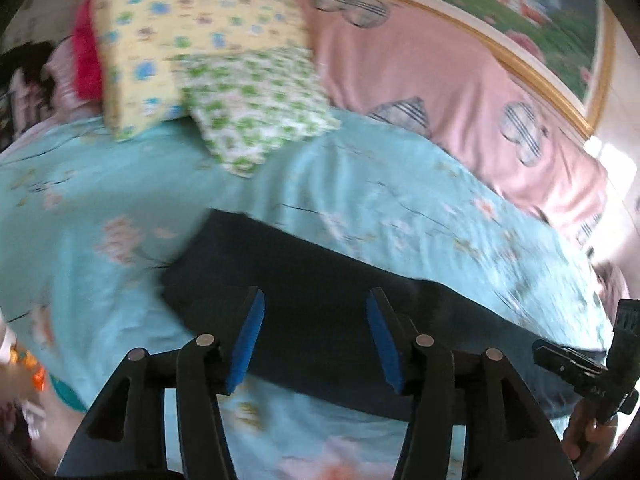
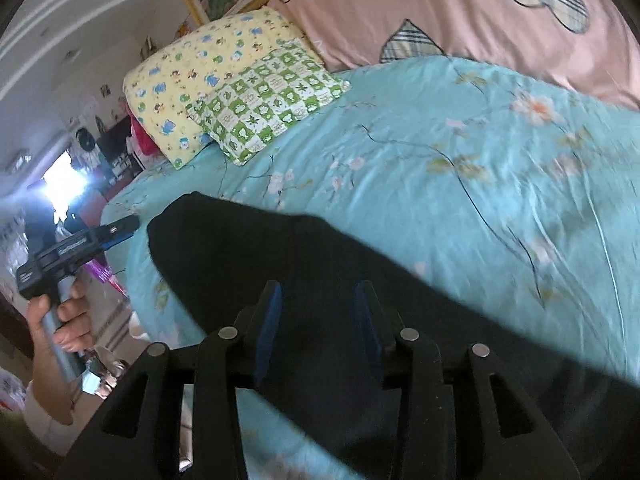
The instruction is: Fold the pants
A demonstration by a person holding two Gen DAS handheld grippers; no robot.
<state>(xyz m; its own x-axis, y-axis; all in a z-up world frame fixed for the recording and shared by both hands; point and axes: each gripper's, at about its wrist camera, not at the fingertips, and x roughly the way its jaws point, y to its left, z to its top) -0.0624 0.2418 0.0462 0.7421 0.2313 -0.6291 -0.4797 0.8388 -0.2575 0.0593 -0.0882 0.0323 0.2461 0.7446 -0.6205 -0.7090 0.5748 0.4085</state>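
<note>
One pair of black pants (image 1: pixel 304 280) lies flat on the light-blue floral bedspread (image 1: pixel 400 208), near the bed's front edge. The garment forms a single long band. In the left wrist view its long axis runs from a squared end at upper left down toward the lower right. In the right wrist view the pants (image 2: pixel 280 264) end in a rounded tip at upper left and widen toward the lower right.

Two grippers are present. The left gripper (image 1: pixel 316 336) has its jaws spread wide, with the dark fabric visible between the blue pads (image 1: pixel 248 344); nothing is clamped. The right gripper (image 2: pixel 318 328) is likewise spread apart above the pants, holding nothing.

Two patterned pillows rest at the far side of the bed: one yellow pillow (image 1: pixel 180 40) and one green checked pillow (image 1: pixel 256 100), the green one overlapping the yellow. One pink quilt (image 1: pixel 440 80) with plaid patches lies behind them.
</note>
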